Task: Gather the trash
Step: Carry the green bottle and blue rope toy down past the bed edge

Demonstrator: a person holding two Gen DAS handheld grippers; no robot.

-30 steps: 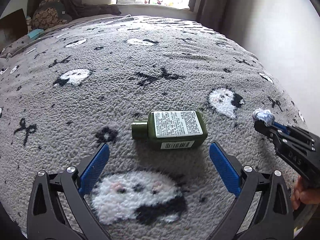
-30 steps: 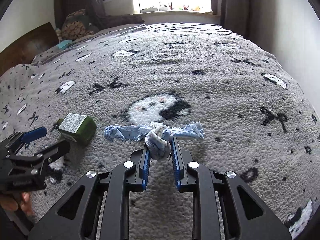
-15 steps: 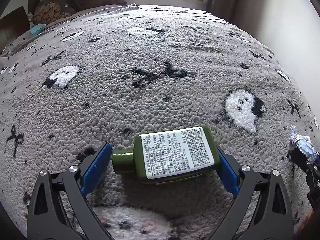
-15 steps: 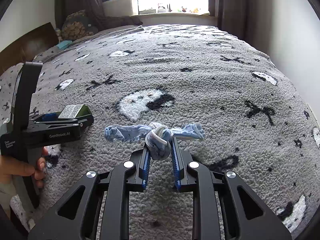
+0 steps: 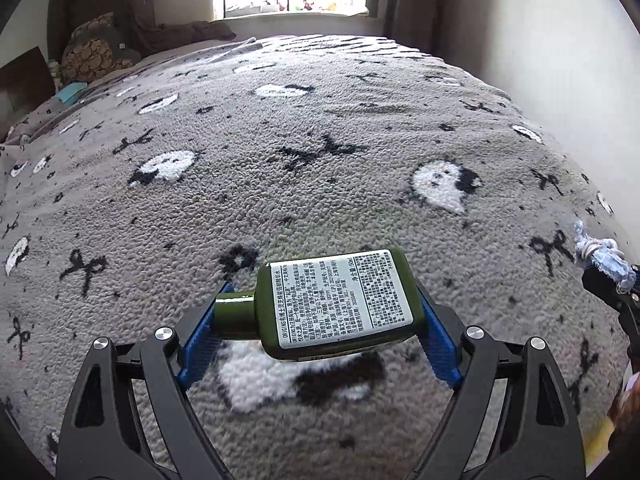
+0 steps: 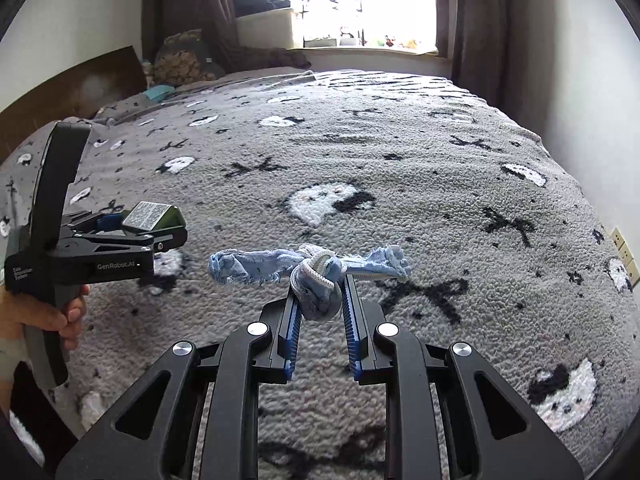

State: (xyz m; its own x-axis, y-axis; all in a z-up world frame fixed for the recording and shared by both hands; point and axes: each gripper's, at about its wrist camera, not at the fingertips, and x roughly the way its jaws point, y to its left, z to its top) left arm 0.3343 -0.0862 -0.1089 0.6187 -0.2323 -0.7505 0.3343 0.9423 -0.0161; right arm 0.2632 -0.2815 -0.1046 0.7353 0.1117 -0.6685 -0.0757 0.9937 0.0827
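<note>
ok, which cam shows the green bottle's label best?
Left wrist: the green bottle lies crosswise in the left gripper, white label up. Right wrist shows the bottle small at the left edge, label foreshortened.

Bedroom: blanketed bed [image 6: 400, 152], curtained window [image 6: 360, 0].

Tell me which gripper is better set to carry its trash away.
Right. The right gripper is clamped tight on the knotted blue rag; the left gripper, jaws just closing, pinches the green bottle end to end, probably slippier.

one green bottle [image 5: 336, 304], one blue rag [image 6: 308, 268], two tongs.
</note>
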